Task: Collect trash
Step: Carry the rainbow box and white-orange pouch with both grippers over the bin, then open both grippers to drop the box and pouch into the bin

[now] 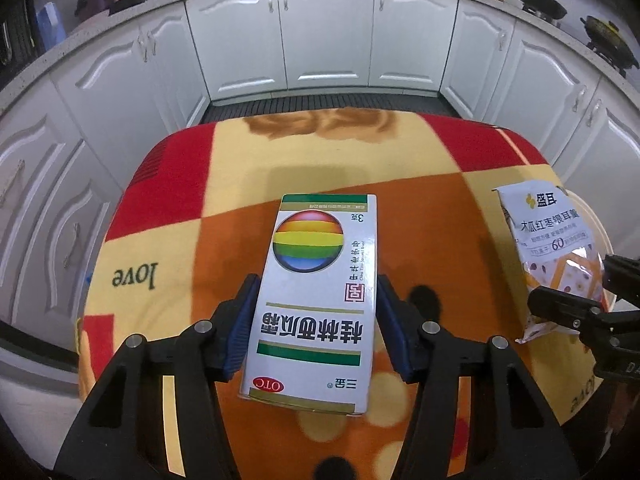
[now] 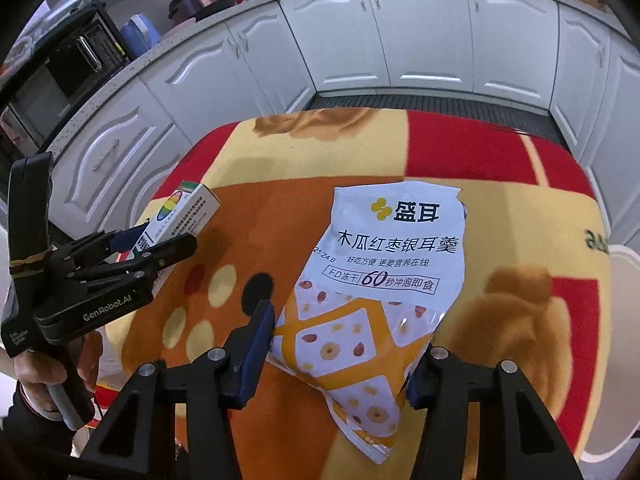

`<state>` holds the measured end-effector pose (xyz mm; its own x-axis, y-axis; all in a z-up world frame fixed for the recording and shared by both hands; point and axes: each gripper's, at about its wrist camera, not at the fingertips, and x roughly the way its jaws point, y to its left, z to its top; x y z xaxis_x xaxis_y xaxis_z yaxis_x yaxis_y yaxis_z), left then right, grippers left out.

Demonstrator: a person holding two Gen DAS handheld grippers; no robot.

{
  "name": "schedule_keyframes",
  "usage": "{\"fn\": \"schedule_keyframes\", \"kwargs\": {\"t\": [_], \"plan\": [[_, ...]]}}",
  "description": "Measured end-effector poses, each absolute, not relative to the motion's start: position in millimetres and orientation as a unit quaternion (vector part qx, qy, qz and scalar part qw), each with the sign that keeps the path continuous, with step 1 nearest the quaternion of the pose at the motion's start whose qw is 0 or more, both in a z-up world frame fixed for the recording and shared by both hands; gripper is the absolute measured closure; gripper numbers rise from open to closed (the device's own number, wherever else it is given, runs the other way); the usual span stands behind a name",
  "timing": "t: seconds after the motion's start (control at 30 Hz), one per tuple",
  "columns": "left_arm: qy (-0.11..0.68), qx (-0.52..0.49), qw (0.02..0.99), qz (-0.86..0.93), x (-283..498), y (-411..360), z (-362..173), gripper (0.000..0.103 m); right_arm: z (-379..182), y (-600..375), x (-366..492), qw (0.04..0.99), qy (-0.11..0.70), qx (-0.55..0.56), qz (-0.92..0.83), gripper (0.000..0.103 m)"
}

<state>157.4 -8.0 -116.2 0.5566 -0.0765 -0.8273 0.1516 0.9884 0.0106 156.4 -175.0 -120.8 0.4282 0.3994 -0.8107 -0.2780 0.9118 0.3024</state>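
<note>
White kitchen cabinets are curving round a table draped in a red, orange and cream blanket. The left gripper is pinching a white medicine box by its long sides, and the box appears to be lifted clear of the cloth. The right gripper is squeezing the lower end of an opened snack pouch, though the right pad is partly hiding behind the crumpled foil. The pouch is hanging limp and could be sliding free; the box, gripped only near one end, risks pivoting downward.
</note>
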Motion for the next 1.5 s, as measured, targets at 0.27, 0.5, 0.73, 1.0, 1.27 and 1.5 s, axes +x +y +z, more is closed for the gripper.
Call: {"fn": "schedule_keyframes", "kwargs": {"t": [0.27, 0.5, 0.73, 1.0, 1.27, 1.5], "plan": [[0.454, 0.037, 0.886, -0.087, 141, -53, -105, 0.049, -106, -220, 129, 0.86, 0.473, 0.069, 0.177, 0.05], [0.448, 0.047, 0.883, -0.131, 133, -106, -100, 0.049, -104, -272, 108, 0.871, 0.464, 0.083, 0.138, 0.05], [0.46, 0.04, 0.867, -0.188, 134, -160, -100, 0.049, -108, -329, 94, 0.875, 0.463, 0.102, 0.091, 0.05], [0.47, 0.051, 0.849, -0.235, 138, -224, -103, 0.049, -124, -398, 90, 0.87, 0.472, 0.136, 0.036, 0.05], [0.481, 0.068, 0.829, -0.277, 146, -291, -116, 0.049, -154, -444, 97, 0.853, 0.495, 0.165, 0.002, 0.05], [0.5, 0.064, 0.81, -0.299, 157, -334, -128, 0.049, -173, -479, 111, 0.839, 0.507, 0.196, -0.023, 0.045]]}}
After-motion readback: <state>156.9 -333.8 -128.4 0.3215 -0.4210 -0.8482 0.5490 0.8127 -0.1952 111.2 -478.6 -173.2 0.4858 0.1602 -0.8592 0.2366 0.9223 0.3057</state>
